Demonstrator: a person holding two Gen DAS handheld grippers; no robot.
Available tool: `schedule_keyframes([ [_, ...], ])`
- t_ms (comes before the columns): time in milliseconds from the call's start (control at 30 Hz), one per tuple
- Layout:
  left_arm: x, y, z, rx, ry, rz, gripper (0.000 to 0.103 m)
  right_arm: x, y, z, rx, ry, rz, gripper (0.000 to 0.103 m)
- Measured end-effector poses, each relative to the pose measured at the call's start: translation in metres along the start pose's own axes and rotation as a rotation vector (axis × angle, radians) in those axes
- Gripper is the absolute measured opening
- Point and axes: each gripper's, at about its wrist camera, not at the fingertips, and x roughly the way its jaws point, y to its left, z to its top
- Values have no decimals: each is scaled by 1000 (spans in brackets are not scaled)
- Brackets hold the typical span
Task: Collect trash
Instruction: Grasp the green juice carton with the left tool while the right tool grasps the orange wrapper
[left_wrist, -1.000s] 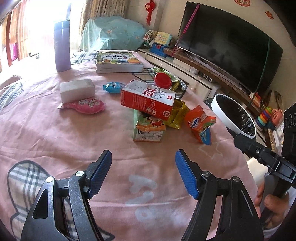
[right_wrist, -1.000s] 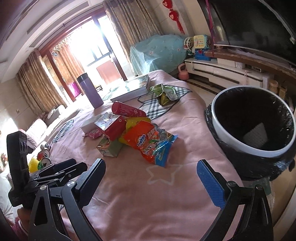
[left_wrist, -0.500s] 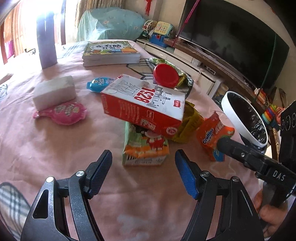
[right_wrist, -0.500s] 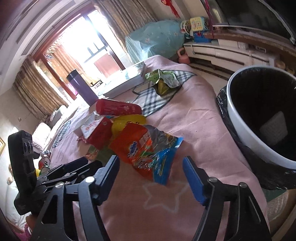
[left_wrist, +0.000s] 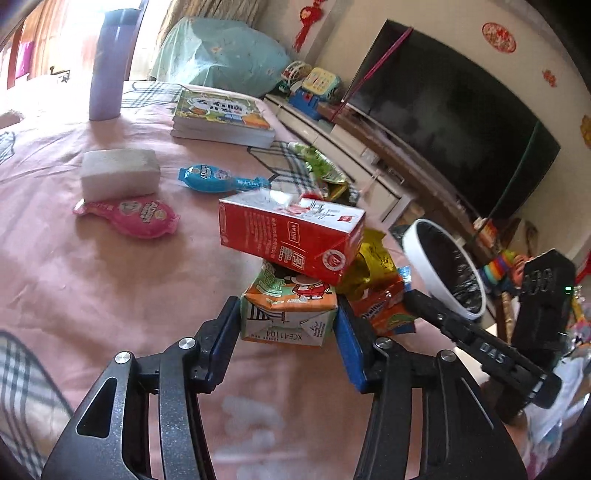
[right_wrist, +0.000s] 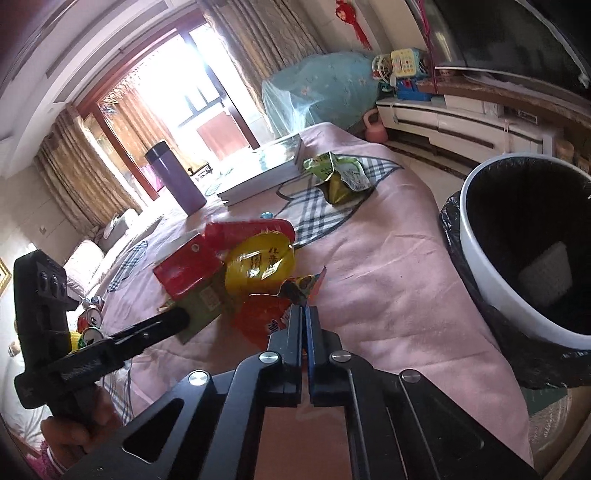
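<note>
Left wrist view: the left gripper (left_wrist: 288, 325) is closing its jaws, with the orange and green drink carton (left_wrist: 290, 310) between them, under a red box (left_wrist: 291, 236) on the pink cloth (left_wrist: 92, 277). The right gripper (right_wrist: 305, 317) is clamped on the crinkly orange snack wrapper (right_wrist: 262, 317), near the bin (right_wrist: 480, 273).

Left wrist view: looks obliquely down along the left gripper (left_wrist: 286, 325) from low over the pink-covered table (left_wrist: 74, 266), close to the litter pile, facing the television wall. Right wrist view: looks obliquely down along the right gripper (right_wrist: 305, 325) near the table's bin-side edge (right_wrist: 424, 295), facing the window. Shared: the red carton (left_wrist: 291, 236) (right_wrist: 188, 266), the orange wrapper (left_wrist: 384, 310) (right_wrist: 262, 317), the bin (left_wrist: 443, 266) (right_wrist: 524, 251), the books (left_wrist: 221, 118) (right_wrist: 258, 173), and each other's gripper.
</note>
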Motion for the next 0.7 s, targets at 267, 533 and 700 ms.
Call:
schedule_keyframes([
  [267,-39,-4,-12,-3,-61,-40,48,-24,6,-5,-19,-24,-12,1],
  [533,-59,-23,-17,37,-104,-57,48,-51,4,-7,-21,-70,-27,1],
  [700,-58,-46,-21,90,-105,-82,48,-69,-6,-11,-3,-99,-52,1],
])
